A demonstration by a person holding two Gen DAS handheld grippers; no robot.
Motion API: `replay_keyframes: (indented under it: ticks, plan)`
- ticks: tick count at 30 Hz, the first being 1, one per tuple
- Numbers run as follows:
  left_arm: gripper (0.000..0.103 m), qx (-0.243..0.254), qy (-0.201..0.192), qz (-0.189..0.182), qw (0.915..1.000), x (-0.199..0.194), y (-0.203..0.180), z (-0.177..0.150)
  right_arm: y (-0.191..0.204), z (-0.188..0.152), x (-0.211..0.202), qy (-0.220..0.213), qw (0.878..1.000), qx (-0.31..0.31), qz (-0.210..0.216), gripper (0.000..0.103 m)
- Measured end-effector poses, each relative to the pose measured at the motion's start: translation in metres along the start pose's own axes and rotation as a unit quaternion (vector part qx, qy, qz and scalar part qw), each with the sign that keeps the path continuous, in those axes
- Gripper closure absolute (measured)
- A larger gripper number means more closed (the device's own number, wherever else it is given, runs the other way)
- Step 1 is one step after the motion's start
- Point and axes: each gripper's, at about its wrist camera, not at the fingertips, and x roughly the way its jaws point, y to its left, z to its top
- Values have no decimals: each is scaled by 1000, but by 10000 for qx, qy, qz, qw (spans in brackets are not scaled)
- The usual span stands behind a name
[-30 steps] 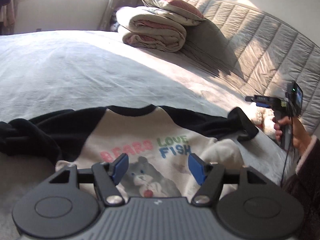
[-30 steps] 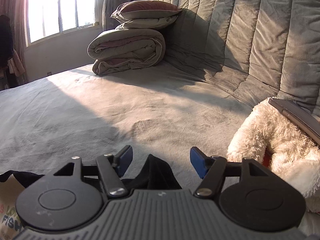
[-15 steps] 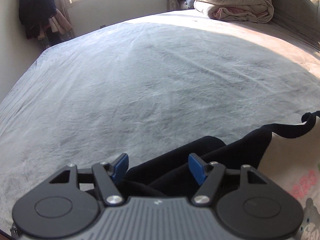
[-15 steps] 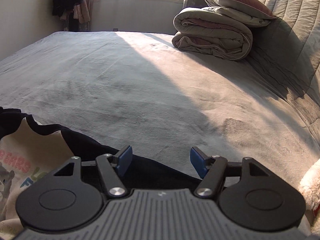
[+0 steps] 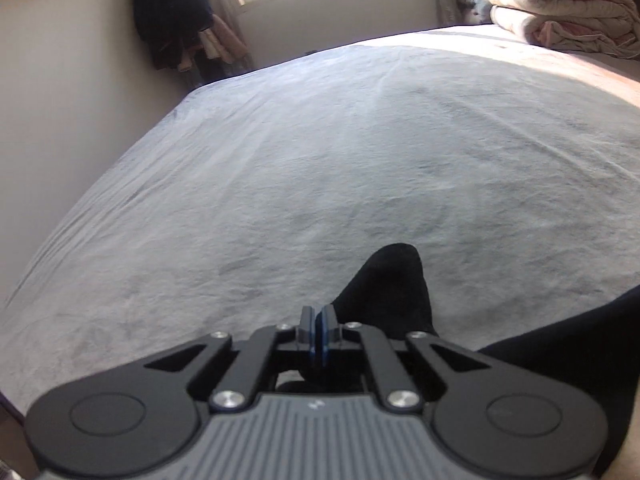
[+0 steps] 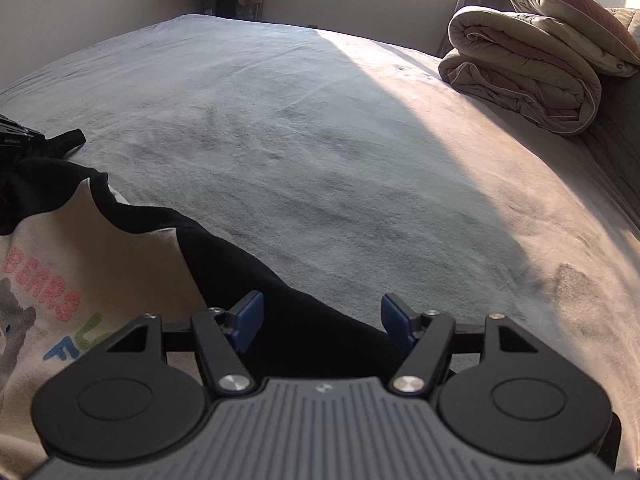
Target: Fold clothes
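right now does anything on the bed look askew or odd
Only the top: it lies rumpled, not flat, its neckline wavy and the left sleeve bunched into a peak by the shut left tongs. The bed and folded quilt look tidy.

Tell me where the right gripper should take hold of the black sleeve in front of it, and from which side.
Grip the black sleeve near its outer end, coming down from above so the right gripper straddles its width. The sleeve lies flat on the grey bed cover and already runs between the open fingers, so closing there should pinch the fabric.
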Motion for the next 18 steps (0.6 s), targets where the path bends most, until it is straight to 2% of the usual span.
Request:
replay_keyframes:
  ticks: [3,6,7,8,10,13,15,18]
  plan:
    - [99,-279,280,753,9964,10,22,1,-3,0,1,-28,10000,69,13,35]
    - [97,-342,250,898,9951,6,33,2,-8,3,2,-51,9999,147,35,35]
    - [90,-427,194,726,9963,1,37,2,-9,4,2,-58,9998,172,51,35]
    - [77,-503,134,470,9975,-4,38,3,-11,5,3,-66,9998,194,72,35]
    - [66,-575,-60,-84,9983,-15,37,4,-13,8,4,-63,9996,228,135,35]
    - [65,-282,-280,-864,9955,-26,20,7,-16,12,9,-15,9995,256,201,35]
    - [65,-74,-214,-1347,9906,-27,4,8,-18,15,10,-13,9994,264,240,35]
    - [65,210,-65,-1822,9830,-25,-21,7,-22,21,12,-37,9988,335,343,35]
